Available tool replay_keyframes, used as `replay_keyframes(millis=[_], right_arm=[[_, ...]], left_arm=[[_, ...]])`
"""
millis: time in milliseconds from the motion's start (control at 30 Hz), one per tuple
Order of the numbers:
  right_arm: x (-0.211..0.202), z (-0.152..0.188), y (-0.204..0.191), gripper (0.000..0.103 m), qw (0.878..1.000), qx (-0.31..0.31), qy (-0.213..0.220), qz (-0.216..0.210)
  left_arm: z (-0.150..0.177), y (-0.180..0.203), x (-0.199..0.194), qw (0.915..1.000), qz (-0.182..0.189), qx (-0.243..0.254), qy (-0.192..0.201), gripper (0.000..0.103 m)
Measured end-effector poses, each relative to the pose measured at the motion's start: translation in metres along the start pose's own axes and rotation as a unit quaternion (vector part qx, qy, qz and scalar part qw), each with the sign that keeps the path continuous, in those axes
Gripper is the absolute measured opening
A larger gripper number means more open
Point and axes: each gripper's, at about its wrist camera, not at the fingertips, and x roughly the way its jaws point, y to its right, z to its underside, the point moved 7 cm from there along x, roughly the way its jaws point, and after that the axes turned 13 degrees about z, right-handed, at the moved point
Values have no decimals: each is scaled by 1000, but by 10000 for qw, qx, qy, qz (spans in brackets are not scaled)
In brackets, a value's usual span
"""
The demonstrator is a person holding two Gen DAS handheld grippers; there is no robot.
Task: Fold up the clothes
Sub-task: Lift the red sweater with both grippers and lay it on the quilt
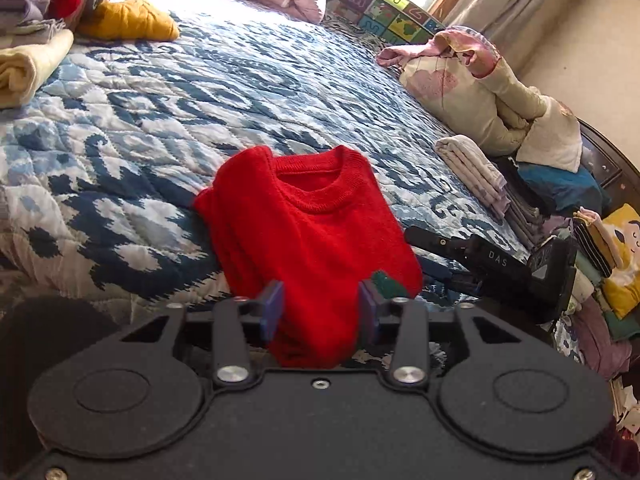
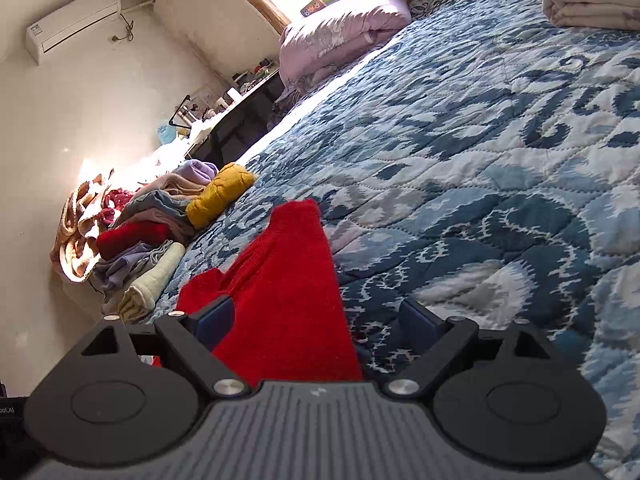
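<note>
A folded red sweater (image 1: 312,228) lies on the blue-and-white quilt (image 1: 180,92), its round collar pointing away from me. My left gripper (image 1: 322,308) is shut on the near hem, with the thick fold bunched between its blue pads. A dark green patch shows by the right-hand pad. The right gripper (image 1: 440,244) sits low at the sweater's right side. In the right wrist view the sweater (image 2: 288,288) runs forward from the left finger (image 2: 216,316), and my right gripper (image 2: 320,318) stands wide open, touching nothing on its right side.
A heap of clothes (image 2: 132,236) with a mustard garment (image 2: 220,192) and a cream roll (image 1: 28,68) sits at the bed's left edge. On the right are a folded stack (image 1: 476,172) and bundled bedding (image 1: 472,92). A pink duvet (image 2: 340,28) lies at the head.
</note>
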Motion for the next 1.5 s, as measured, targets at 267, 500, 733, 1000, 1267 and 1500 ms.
replay_keyframes(millis=[267,500,733,1000,1267,1500], right_arm=[[21,7,-21,91,9990,-303,-234,-228],[5,-42,-9,25,9977,-220,605,-204],[-18,-97,7,16,9878,-99,1549,-155],[-44,-156,29,11,9659,38,2588,-94],[-46,-236,21,10,9452,-779,3149,374],[-34,-179,24,10,9641,-1033,2375,587]], left_arm=[[-2,-32,37,9985,-269,-475,-44,59],[-55,53,64,9843,-229,1728,266,9],[-144,129,107,9431,20,3239,756,9],[-234,188,164,9027,312,4115,1218,9],[-278,200,168,8862,589,4259,1724,8],[-163,108,171,9194,509,3836,699,8]])
